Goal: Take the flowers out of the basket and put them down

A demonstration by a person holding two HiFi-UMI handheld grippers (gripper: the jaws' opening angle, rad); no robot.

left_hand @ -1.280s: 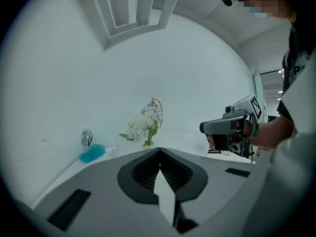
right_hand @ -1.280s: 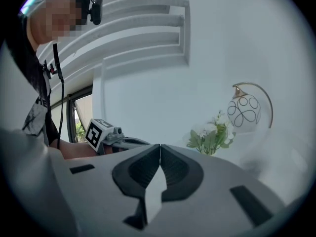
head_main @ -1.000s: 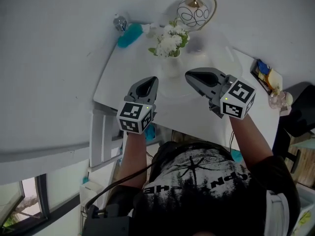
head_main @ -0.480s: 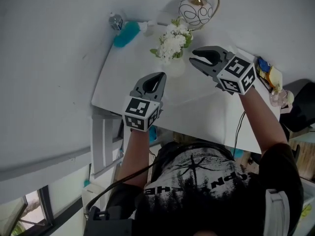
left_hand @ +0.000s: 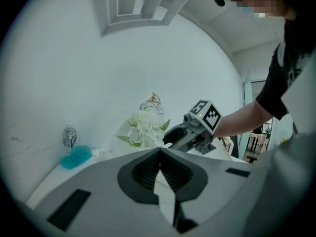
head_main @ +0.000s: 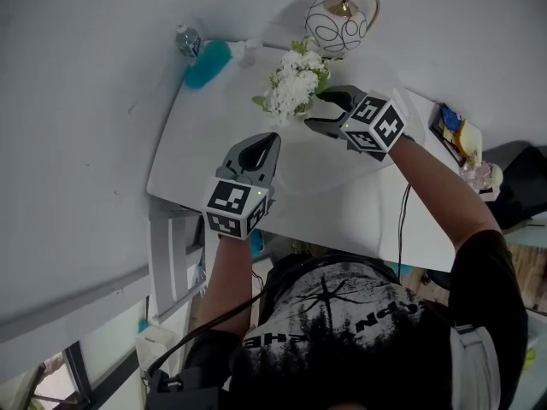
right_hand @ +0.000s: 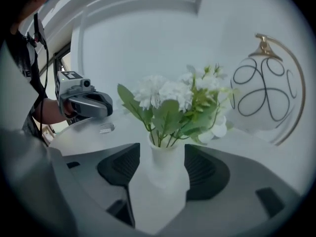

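Observation:
White flowers (head_main: 295, 84) with green leaves stand in a small white vase (right_hand: 165, 164) on the white table (head_main: 222, 178). My right gripper (head_main: 314, 112) reaches in from the right at vase height. Its jaws have just been opening and now stand open on either side of the vase neck, with gaps at both pads (right_hand: 118, 169). The left gripper (head_main: 267, 139) hovers shut and empty over the table in front of the flowers (left_hand: 143, 130), pointing toward them. The right gripper (left_hand: 175, 135) also shows in the left gripper view, beside the bouquet.
A round white ornament (head_main: 338, 20) with a gold arch stands just behind the flowers. A teal duster (head_main: 205, 65) and a water bottle (head_main: 185, 37) lie at the table's far left corner. Small items (head_main: 457, 131) sit at the right edge. A wall runs close behind.
The right gripper swung from mid-table to the flowers and dropped lower; its jaws went from shut to open around the vase. The left gripper shifted only slightly.

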